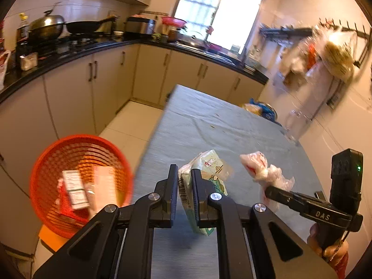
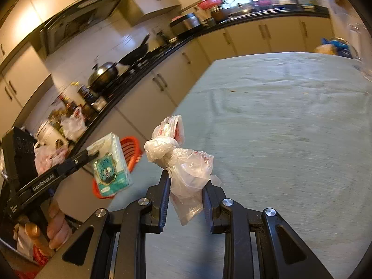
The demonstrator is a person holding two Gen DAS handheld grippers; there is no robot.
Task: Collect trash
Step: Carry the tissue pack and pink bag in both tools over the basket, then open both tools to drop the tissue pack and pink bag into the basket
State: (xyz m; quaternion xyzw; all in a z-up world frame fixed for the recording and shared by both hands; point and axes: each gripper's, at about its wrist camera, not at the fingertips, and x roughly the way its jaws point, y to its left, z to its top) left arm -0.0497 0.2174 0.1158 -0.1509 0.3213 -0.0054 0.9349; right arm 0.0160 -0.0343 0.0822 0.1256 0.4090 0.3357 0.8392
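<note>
Kitchen cabinets ring a grey-clothed table [image 1: 209, 121]. Beside its left edge stands a red basket [image 1: 80, 183], whose boxes inside only the left view shows. Above the table, the left claw [image 1: 184, 183] pinches a tissue pack [image 1: 204, 176], and the right claw [image 2: 186, 186] clamps a crumpled plastic bag [image 2: 183, 160].

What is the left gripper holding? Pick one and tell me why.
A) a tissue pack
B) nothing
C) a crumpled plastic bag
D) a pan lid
A: in the left wrist view the left gripper is shut on the tissue pack, lifted off the table, while the right gripper has the plastic bag.
</note>
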